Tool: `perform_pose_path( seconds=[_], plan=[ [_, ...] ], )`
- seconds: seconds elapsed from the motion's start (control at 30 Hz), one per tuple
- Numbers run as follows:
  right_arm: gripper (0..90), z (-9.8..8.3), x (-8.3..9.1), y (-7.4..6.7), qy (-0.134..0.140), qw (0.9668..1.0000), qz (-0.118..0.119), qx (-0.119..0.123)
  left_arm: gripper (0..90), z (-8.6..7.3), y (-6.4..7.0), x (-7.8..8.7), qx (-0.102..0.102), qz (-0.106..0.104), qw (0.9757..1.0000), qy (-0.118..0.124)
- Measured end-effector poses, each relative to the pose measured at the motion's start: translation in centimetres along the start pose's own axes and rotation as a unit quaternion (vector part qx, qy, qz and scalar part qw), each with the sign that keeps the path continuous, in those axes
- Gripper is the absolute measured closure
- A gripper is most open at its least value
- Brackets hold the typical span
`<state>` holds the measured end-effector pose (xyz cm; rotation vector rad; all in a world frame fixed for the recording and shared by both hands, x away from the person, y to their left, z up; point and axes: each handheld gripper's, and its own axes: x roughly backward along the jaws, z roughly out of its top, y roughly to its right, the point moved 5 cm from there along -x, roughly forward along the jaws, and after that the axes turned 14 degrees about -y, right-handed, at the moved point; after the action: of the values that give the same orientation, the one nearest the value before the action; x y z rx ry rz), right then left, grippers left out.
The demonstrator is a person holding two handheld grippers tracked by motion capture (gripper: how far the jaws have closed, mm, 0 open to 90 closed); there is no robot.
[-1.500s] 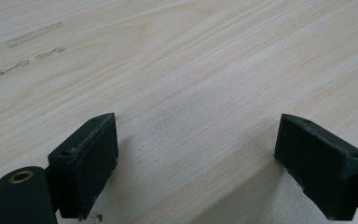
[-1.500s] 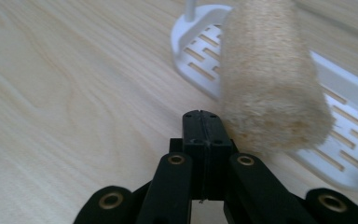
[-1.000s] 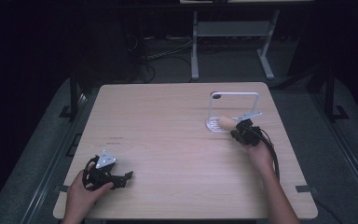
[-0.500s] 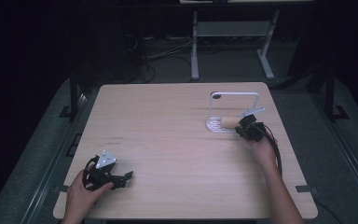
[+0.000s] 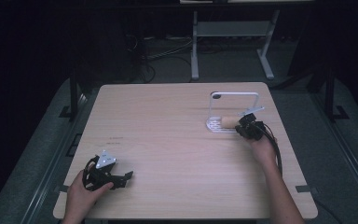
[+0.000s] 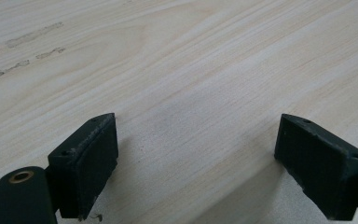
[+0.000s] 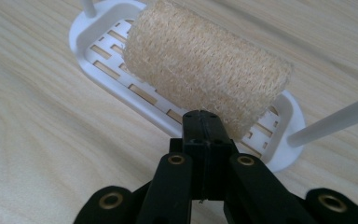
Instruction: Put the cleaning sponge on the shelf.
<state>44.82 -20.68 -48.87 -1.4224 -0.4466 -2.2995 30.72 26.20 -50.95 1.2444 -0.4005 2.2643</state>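
The left gripper [image 5: 121, 179] rests near the table's [image 5: 168, 135] near-left corner, jaws spread wide over bare wood, with broad open tabletop ahead of it and to its right. The right gripper [image 7: 204, 126] sits close to the table's right edge, jaws pressed together; whether they pinch the sponge's edge cannot be told. Just ahead of its tips lies a loofah sponge [image 7: 205, 70] in a white slotted tray [image 7: 98, 32], whose handle posts run out of frame.

We see a lab or test room: beyond the bare wooden worktop [image 5: 168, 140], loose cables [image 5: 168, 51] and a metal stand [image 5: 233, 37] occupy dark floor.
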Motion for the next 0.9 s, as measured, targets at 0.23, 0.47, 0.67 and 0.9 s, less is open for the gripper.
perform_pose_path(
  seconds=[0.23, 0.47, 0.67, 0.9],
  plan=[
    [81.4, -0.6, 0.6, -0.5, 0.008, 0.9998, 0.020, -0.002, 12.8, 0.0, 0.0, 0.0, 0.000, 0.000, 1.0000, 0.000],
    [60.1, -1.6, 1.3, -1.2, 0.016, 0.9993, 0.035, -0.001, 12.8, 0.0, 0.0, 0.0, -0.001, 0.001, 1.0000, 0.000],
    [38.1, -2.4, 1.7, -2.0, 0.019, 0.9988, 0.045, -0.006, 12.8, 0.0, 0.0, 0.0, -0.001, 0.000, 1.0000, 0.001],
    [25.8, -3.2, 2.5, -2.8, 0.027, 0.9980, 0.056, -0.010, 12.8, 0.0, 0.0, 0.0, -0.001, 0.000, 1.0000, 0.001]
  ],
)
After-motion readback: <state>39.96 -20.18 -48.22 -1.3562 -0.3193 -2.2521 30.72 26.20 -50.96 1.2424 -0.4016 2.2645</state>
